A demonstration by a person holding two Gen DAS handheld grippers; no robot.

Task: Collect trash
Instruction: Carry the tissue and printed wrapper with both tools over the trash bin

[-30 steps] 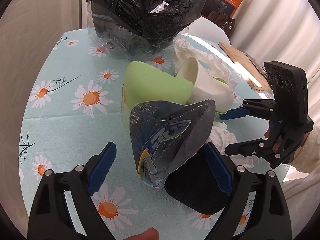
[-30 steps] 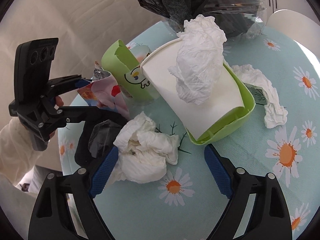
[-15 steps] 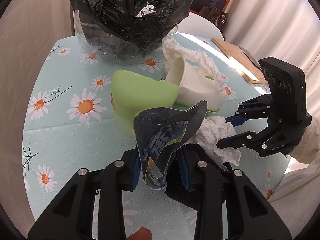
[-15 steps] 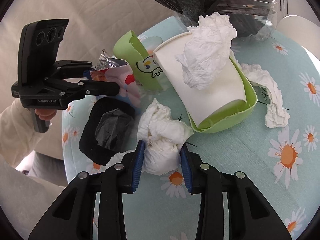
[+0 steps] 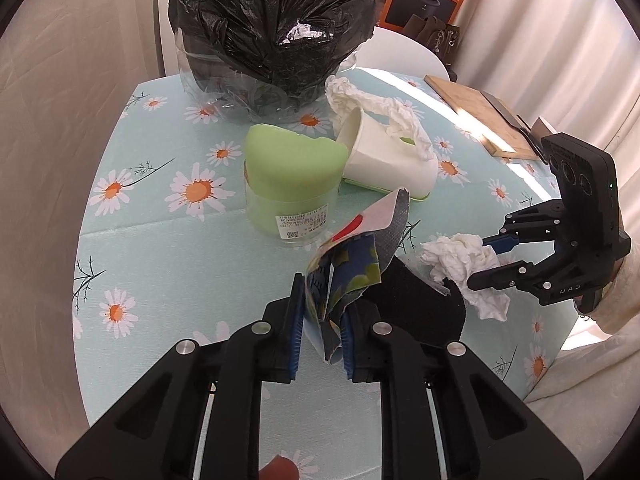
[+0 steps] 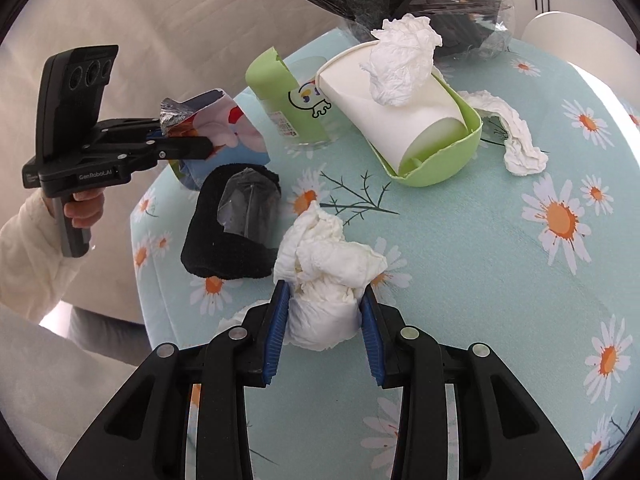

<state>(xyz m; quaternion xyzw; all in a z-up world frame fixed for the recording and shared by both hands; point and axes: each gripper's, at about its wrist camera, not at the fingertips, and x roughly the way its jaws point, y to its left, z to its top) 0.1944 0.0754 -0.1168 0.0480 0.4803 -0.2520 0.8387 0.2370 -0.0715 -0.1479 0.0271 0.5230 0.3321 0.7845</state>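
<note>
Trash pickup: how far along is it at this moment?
Early. In hand: left tool pinches a snack wrapper; right tool grips a tissue wad. Neither is at the black bin bag. Left on the table: paper cup, green cup, more tissue.

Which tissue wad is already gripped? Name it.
The crumpled tissue between the right gripper's fingers. One other wad sits on the tipped paper cup; a third lies loose on the tablecloth.
</note>
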